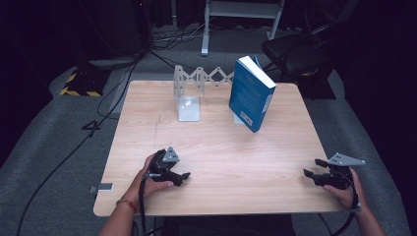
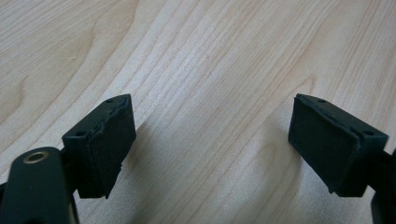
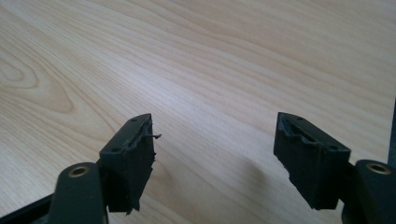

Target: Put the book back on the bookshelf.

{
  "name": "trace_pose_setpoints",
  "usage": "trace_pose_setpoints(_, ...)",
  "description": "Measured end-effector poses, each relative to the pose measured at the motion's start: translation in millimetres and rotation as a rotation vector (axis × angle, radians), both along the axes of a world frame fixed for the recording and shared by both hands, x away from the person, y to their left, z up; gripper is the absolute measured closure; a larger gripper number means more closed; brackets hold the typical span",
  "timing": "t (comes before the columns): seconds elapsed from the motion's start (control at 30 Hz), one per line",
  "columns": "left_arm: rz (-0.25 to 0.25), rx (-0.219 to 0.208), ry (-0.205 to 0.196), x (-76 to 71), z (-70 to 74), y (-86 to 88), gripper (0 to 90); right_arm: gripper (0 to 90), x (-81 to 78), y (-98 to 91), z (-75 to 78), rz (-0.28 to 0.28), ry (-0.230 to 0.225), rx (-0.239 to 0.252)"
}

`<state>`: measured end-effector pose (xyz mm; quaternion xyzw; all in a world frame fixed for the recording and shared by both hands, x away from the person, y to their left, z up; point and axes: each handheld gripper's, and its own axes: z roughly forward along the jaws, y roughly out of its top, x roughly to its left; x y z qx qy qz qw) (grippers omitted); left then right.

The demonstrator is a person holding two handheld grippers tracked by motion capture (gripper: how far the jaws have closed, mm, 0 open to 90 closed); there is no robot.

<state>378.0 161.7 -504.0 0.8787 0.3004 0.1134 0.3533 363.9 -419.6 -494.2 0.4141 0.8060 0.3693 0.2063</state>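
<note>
A blue book (image 1: 252,93) stands upright and tilted at the back right of the wooden table (image 1: 216,147), propped against a clear stand. A clear folding book rack (image 1: 189,93) stands at the back centre. My left gripper (image 1: 183,176) rests low at the front left of the table, held in a hand, jaws apart. In the left gripper view my left gripper (image 2: 212,140) is open over bare wood with nothing between the pads. My right gripper (image 1: 313,168) hovers near the front right edge. In the right gripper view my right gripper (image 3: 215,154) is open over bare wood.
A black chair (image 1: 300,49) and a white frame (image 1: 241,19) stand beyond the table's far edge. Cables (image 1: 98,113) run across the grey floor at the left. A yellow-black striped base (image 1: 81,83) sits at the far left.
</note>
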Motion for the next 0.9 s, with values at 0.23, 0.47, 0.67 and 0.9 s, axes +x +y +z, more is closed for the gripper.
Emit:
trace_pose_setpoints(0.23, 0.000, 0.000, 0.000, -0.1, 0.0, 0.0, 15.3, 26.7, -3.2, -7.3, -8.6, -0.030, 0.024, 0.014)
trace_pose_setpoints(0.47, 0.005, 0.001, -0.001, -0.8, 0.0, -0.1, 15.4, 25.1, -2.5, -6.5, -9.3, -0.021, 0.039, 0.003)
trace_pose_setpoints(0.67, 0.010, -0.001, 0.000, -1.5, -0.1, 0.0, 15.4, 25.1, -2.6, -6.4, -9.4, -0.025, 0.039, 0.004)
trace_pose_setpoints(0.9, 0.008, 0.000, 0.000, -0.9, -0.1, 0.0, 15.3, 25.0, -3.3, -6.2, -9.4, -0.031, 0.040, 0.003)
